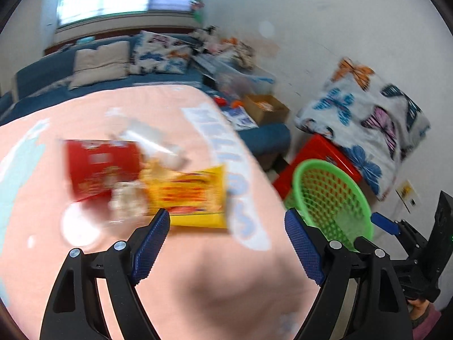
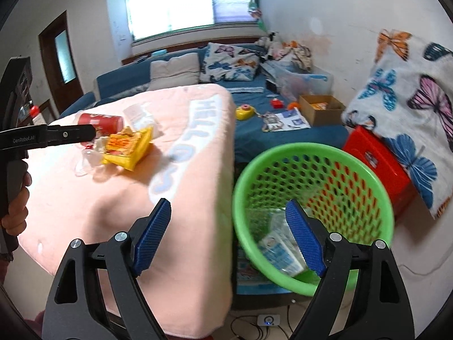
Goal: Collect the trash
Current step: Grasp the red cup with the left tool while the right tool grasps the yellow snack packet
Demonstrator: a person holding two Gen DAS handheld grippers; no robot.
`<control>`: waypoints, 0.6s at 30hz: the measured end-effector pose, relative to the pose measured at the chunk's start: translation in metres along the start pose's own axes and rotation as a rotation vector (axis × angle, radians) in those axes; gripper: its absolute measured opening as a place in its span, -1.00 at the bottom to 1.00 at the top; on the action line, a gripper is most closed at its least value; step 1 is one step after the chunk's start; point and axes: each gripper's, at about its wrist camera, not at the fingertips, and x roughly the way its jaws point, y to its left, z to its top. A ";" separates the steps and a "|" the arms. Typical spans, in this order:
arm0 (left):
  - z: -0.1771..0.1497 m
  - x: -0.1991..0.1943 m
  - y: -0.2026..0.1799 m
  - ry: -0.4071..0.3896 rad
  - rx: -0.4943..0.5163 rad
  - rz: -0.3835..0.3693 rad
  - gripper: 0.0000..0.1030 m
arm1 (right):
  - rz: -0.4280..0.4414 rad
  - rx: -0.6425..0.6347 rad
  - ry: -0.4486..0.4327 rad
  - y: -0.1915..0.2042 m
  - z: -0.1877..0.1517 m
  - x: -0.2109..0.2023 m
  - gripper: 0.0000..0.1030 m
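The left gripper (image 1: 227, 223) stands wide apart with nothing between its blue pads, low in the middle of its own view and aimed down at the litter heap on the pink blanket (image 1: 85, 107). From the right wrist view the same tool shows as a black bar at the middle left, its tip over the pile. The right gripper (image 2: 228, 215) is likewise spread and empty, hanging at the lower centre of its view, 1 finger over the blanket's edge and the other over the green basket (image 2: 382, 198).

The trash sits left of centre in the left view: a yellow snack wrapper (image 1: 195, 198) nearest the pads, a red packet (image 1: 99, 167) behind it at the left, and crumpled clear plastic (image 1: 158, 144) above them. That view is blurred, so finer detail is lost. The basket stands off the blanket's right edge, at the right of the left view, and already holds a white and blue carton (image 2: 279, 248).

I would judge the step to be the left tool reaching for the yellow wrapper. To do it well, slow the hand first, then drop the 2 pads either side of the wrapper's near edge, pressing slightly into the soft blanket so the thin foil is pinched, not pushed away. Take 1 piece only. The crumpled bits touching it may drag along and spill.
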 end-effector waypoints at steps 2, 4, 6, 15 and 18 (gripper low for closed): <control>-0.001 -0.007 0.016 -0.013 -0.015 0.034 0.56 | 0.017 -0.017 0.004 0.011 0.005 0.006 0.61; -0.002 -0.013 0.033 -0.023 -0.034 0.066 0.56 | 0.033 -0.033 0.008 0.022 0.011 0.013 0.61; -0.002 -0.018 0.049 -0.030 -0.051 0.095 0.56 | 0.052 -0.048 0.010 0.033 0.017 0.019 0.61; 0.002 -0.023 0.105 -0.049 -0.089 0.131 0.56 | 0.103 -0.097 0.029 0.071 0.036 0.042 0.62; 0.006 -0.019 0.116 -0.049 -0.087 0.117 0.56 | 0.111 -0.111 0.036 0.080 0.041 0.050 0.62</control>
